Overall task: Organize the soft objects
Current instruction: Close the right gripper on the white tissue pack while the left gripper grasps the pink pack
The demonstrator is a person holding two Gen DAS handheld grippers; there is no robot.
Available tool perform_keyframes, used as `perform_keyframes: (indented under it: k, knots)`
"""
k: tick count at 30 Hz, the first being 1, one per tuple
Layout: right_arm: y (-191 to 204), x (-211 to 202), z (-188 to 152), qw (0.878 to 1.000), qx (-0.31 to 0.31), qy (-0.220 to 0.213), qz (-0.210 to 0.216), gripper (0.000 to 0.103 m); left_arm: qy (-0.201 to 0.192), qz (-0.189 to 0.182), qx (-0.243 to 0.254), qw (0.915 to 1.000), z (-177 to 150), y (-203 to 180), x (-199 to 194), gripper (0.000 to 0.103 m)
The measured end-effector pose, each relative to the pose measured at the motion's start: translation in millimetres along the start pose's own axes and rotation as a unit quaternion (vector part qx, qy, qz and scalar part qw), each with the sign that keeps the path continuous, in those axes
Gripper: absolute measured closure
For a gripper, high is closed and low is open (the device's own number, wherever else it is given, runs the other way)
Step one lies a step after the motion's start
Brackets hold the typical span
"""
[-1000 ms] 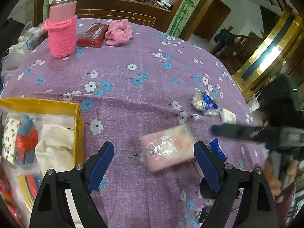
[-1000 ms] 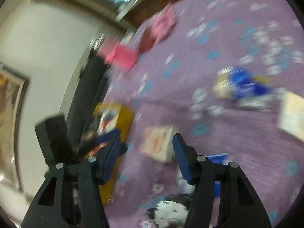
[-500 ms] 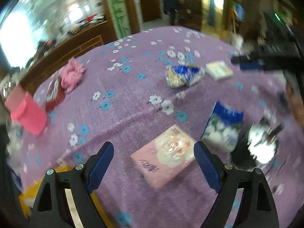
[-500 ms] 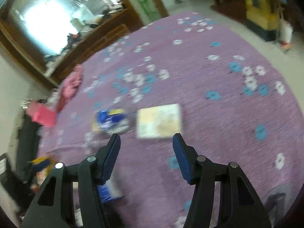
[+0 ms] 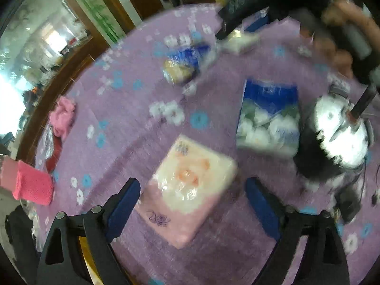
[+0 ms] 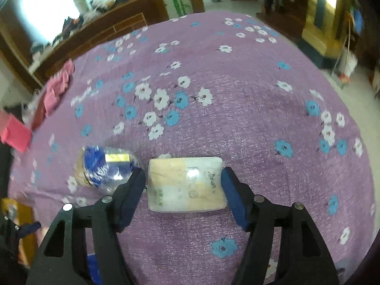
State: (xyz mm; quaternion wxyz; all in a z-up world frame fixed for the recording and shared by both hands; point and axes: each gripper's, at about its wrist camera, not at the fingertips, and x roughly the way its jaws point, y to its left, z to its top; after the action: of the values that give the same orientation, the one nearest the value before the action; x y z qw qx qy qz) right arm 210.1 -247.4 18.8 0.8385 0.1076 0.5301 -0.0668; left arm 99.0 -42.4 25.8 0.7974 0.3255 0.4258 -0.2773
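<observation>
A pink and white tissue pack (image 5: 187,190) lies on the purple flowered tablecloth (image 5: 133,109), between the open fingers of my left gripper (image 5: 192,204). A beige and white tissue pack (image 6: 186,185) lies between the open fingers of my right gripper (image 6: 182,194), close to both pads, and shows blurred in the left wrist view (image 5: 239,41). A blue and white tissue bag (image 5: 268,116) and a blue and gold wrapped pack (image 5: 185,63) lie nearby; the latter also shows in the right wrist view (image 6: 104,166).
A black and white fluffy object (image 5: 334,137) sits at the right. A pink knitted bottle sleeve (image 5: 30,182), a red pouch (image 5: 53,152) and a pink cloth (image 5: 63,116) lie at the far left. A yellow box (image 6: 21,223) is at the table's left edge.
Both grippers have moved in on their packs. The pink pack now lies between the left fingers, the beige pack between the right fingers. The views have swung right.
</observation>
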Motion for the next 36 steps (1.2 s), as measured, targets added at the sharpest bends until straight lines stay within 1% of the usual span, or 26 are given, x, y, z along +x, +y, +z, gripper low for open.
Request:
perform_keyframes:
  k: [1, 2, 3, 5, 6, 7, 9, 12, 14, 16, 18, 19, 20, 22, 23, 24, 25, 27, 28, 29, 31, 32, 33, 34, 36]
  knots:
    - [2, 0, -2, 1.000, -0.011, 0.003, -0.005, 0.038, 0.001, 0.009, 0.003, 1.0000, 0, -3, 0, 0.033]
    - [3, 0, -4, 1.000, -0.020, 0.010, -0.005, 0.038, 0.001, -0.009, -0.003, 1.0000, 1, -4, -3, 0.039]
    - [2, -2, -7, 1.000, -0.021, 0.014, -0.003, 0.038, 0.008, -0.022, -0.012, 0.9997, 3, -4, -4, 0.040]
    - [-4, -6, -15, 0.999, -0.015, 0.030, 0.007, 0.038, 0.006, -0.026, -0.021, 0.9994, 4, -4, -10, 0.040]
    - [-6, -8, -21, 0.999, -0.014, 0.039, 0.014, 0.038, 0.003, -0.041, -0.032, 0.9986, 3, -2, -15, 0.040]
    - [-8, -12, -26, 0.999, -0.015, 0.043, 0.019, 0.038, 0.002, -0.064, -0.045, 0.9969, 2, 0, -20, 0.040]
    - [-13, -19, -38, 0.998, -0.020, 0.054, 0.027, 0.038, -0.002, -0.084, -0.053, 0.9951, -1, -1, -28, 0.040]
    - [-25, -31, -53, 0.996, -0.001, 0.077, 0.050, 0.038, -0.003, -0.095, -0.057, 0.9939, -5, -6, -37, 0.039]
    - [-30, -37, -61, 0.994, 0.009, 0.089, 0.068, 0.037, -0.003, -0.096, -0.059, 0.9936, -9, -6, -40, 0.036]
    - [-31, -39, -67, 0.994, 0.010, 0.091, 0.067, 0.037, -0.003, -0.089, -0.061, 0.9941, -13, -5, -44, 0.034]
    - [-29, -40, -69, 0.995, 0.001, 0.082, 0.059, 0.037, 0.003, -0.056, -0.048, 0.9973, -15, -11, -44, 0.034]
    - [-28, -40, -71, 0.995, -0.003, 0.078, 0.055, 0.037, 0.004, -0.040, -0.043, 0.9983, -15, -15, -44, 0.031]
    - [-26, -41, -74, 0.996, -0.008, 0.072, 0.048, 0.037, 0.004, -0.026, -0.042, 0.9988, -14, -17, -43, 0.025]
    - [-21, -41, -77, 0.997, -0.018, 0.065, 0.037, 0.035, -0.004, 0.004, -0.034, 0.9994, -13, -20, -42, 0.016]
    - [-18, -41, -77, 0.997, -0.023, 0.062, 0.031, 0.034, -0.007, 0.016, -0.026, 0.9995, -12, -23, -40, 0.015]
    - [-15, -41, -78, 0.998, -0.029, 0.059, 0.024, 0.034, -0.012, 0.035, -0.011, 0.9992, -11, -26, -38, 0.015]
    - [-12, -40, -79, 0.998, -0.035, 0.057, 0.015, 0.033, -0.013, 0.046, 0.001, 0.9989, -11, -30, -35, 0.012]
    - [-11, -40, -81, 0.998, -0.043, 0.054, 0.006, 0.033, 0.001, 0.053, 0.027, 0.9982, -10, -38, -23, 0.016]
    - [-10, -40, -81, 0.998, -0.045, 0.053, 0.004, 0.033, -0.006, 0.060, 0.027, 0.9978, -9, -40, -22, 0.032]
    - [-11, -41, -81, 0.998, -0.045, 0.053, 0.003, 0.033, -0.003, 0.056, 0.024, 0.9982, -8, -40, -20, 0.042]
    - [-11, -41, -82, 0.998, -0.046, 0.051, 0.003, 0.033, 0.007, 0.030, 0.001, 0.9995, -7, -36, -19, 0.045]
    - [-11, -42, -83, 0.997, -0.049, 0.051, 0.003, 0.035, 0.011, 0.006, -0.013, 0.9998, -7, -33, -20, 0.046]
    - [-10, -42, -83, 0.997, -0.053, 0.051, 0.002, 0.039, 0.013, 0.006, -0.023, 0.9996, -8, -32, -21, 0.046]
    - [-10, -43, -84, 0.997, -0.053, 0.050, 0.004, 0.040, 0.013, 0.013, -0.028, 0.9994, -9, -32, -22, 0.046]
    - [-14, -48, -85, 0.998, -0.042, 0.049, 0.017, 0.041, 0.008, 0.010, -0.045, 0.9989, -10, -28, -25, 0.046]
